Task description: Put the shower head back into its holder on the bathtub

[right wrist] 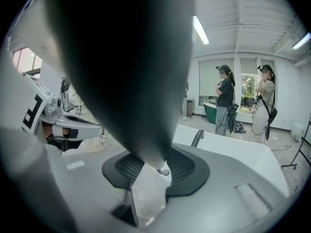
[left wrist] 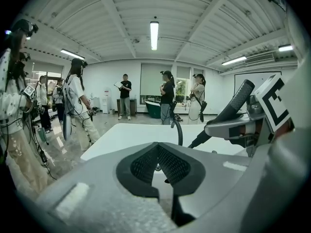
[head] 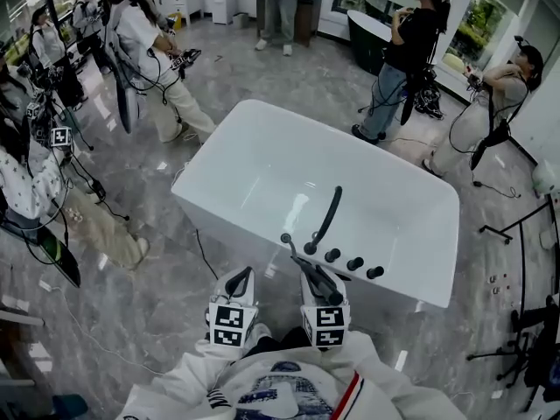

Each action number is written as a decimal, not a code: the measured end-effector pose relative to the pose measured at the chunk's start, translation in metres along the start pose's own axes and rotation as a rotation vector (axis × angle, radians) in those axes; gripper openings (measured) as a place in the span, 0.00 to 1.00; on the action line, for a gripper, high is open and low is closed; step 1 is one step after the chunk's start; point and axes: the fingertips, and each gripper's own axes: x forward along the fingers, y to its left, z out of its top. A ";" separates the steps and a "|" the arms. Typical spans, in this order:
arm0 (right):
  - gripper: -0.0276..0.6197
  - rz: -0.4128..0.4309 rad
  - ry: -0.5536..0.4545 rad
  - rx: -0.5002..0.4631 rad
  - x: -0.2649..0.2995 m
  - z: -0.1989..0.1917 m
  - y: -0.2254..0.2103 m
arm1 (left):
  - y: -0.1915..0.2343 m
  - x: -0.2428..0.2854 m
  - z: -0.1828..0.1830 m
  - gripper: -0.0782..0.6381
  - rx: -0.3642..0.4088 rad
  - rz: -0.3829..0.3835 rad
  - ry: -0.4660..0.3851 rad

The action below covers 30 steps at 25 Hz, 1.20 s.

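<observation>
The white bathtub (head: 262,147) stands in front of me, with a black curved spout (head: 328,217) and three black knobs (head: 353,262) on its near rim. A small dark round fitting (head: 286,237) sits on the rim left of the spout. My right gripper (head: 317,278) is shut on the slim black shower head (head: 322,285), which fills the right gripper view (right wrist: 126,72). It hangs just short of the rim. My left gripper (head: 241,274) is beside it on the left, pads together with nothing between them (left wrist: 156,152). In the left gripper view the shower head (left wrist: 236,102) shows at the right.
Several people with cabled gear stand around the tub: one at the left (head: 35,191), one behind it (head: 149,51), two at the back right (head: 407,51). A stand (head: 521,226) is at the right. The floor is grey marble.
</observation>
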 end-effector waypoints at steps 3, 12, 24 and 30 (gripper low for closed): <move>0.26 -0.004 0.010 -0.001 -0.001 0.000 -0.002 | -0.002 0.002 0.000 0.11 -0.007 -0.007 0.004; 0.26 0.001 0.048 0.001 0.014 -0.005 -0.007 | 0.001 0.016 -0.007 0.11 -0.025 -0.013 0.038; 0.26 0.039 0.086 0.005 0.052 -0.004 -0.022 | 0.007 0.058 0.001 0.11 -0.024 -0.019 0.079; 0.26 0.081 0.090 -0.005 0.081 0.005 -0.029 | 0.019 0.083 0.008 0.11 -0.023 0.004 0.098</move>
